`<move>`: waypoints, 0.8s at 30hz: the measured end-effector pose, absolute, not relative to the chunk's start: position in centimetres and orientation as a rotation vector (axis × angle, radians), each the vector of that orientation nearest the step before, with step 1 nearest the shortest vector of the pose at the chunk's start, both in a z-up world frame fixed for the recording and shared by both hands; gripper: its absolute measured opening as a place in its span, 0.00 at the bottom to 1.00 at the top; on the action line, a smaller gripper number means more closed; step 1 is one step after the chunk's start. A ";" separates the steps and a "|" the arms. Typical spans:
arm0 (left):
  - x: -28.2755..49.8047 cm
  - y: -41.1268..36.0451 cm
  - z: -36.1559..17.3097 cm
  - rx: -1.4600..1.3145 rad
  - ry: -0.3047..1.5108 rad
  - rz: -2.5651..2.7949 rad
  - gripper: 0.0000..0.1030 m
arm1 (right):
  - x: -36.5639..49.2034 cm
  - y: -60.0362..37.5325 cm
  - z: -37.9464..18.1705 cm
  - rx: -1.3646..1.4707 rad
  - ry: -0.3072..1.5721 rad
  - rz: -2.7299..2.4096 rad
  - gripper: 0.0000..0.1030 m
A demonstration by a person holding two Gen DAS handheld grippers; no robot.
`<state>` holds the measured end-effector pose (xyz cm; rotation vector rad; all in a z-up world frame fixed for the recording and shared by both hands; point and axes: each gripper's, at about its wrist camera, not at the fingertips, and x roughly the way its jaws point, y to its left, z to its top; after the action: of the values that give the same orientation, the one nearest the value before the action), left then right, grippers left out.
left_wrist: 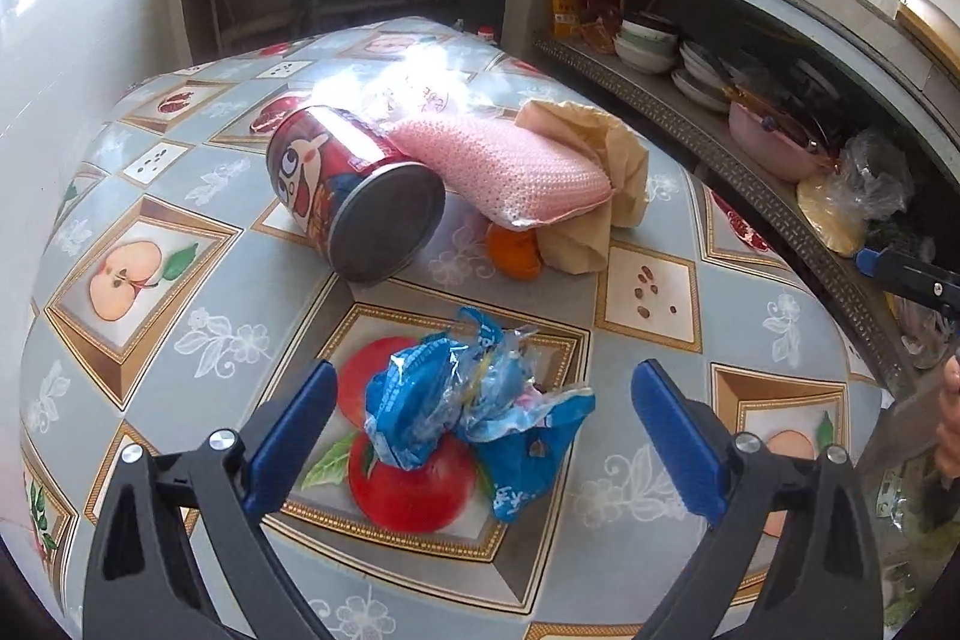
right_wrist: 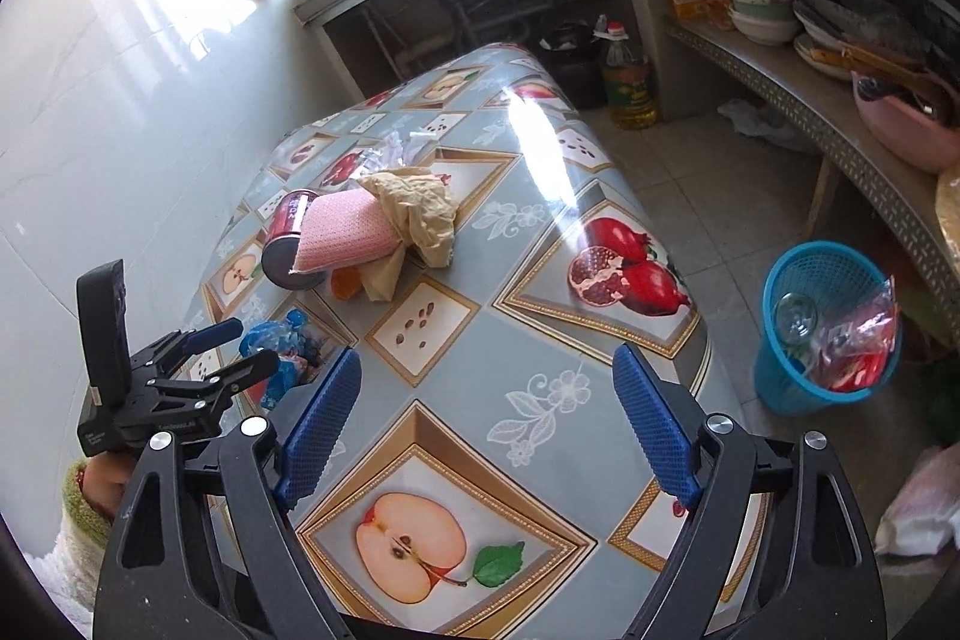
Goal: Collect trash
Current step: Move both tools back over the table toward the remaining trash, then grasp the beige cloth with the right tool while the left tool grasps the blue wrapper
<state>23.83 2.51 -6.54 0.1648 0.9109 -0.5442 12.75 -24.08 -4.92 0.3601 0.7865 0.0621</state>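
the orange scrap (left_wrist: pixel 513 253) is mostly hidden under the pink mesh pack (left_wrist: pixel 510 169) and the tan crumpled paper (left_wrist: pixel 591 160); what it is cannot be told. glare washes out the clear plastic bag (left_wrist: pixel 420 85) toward the table's far edge. the print on the blue wrapper (left_wrist: pixel 474 403) is too crumpled to read. in the blue basket (right_wrist: pixel 825 325), red packaging half covers a glass item.

You're not getting any readable text here. Print is showing on the red can (left_wrist: pixel 336 184), the blue wrapper (left_wrist: pixel 474 412) and the left gripper (right_wrist: pixel 237 352) body, but all of it is staying too blurred to make out.
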 end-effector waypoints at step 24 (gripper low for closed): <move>24.0 3.3 -8.6 0.106 0.991 -0.462 0.46 | 23.2 -22.8 -3.3 0.443 0.866 0.317 0.61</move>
<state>24.03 3.33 -8.58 0.1059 0.9914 -0.4617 23.23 -22.83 -3.28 0.4428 0.8656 0.3173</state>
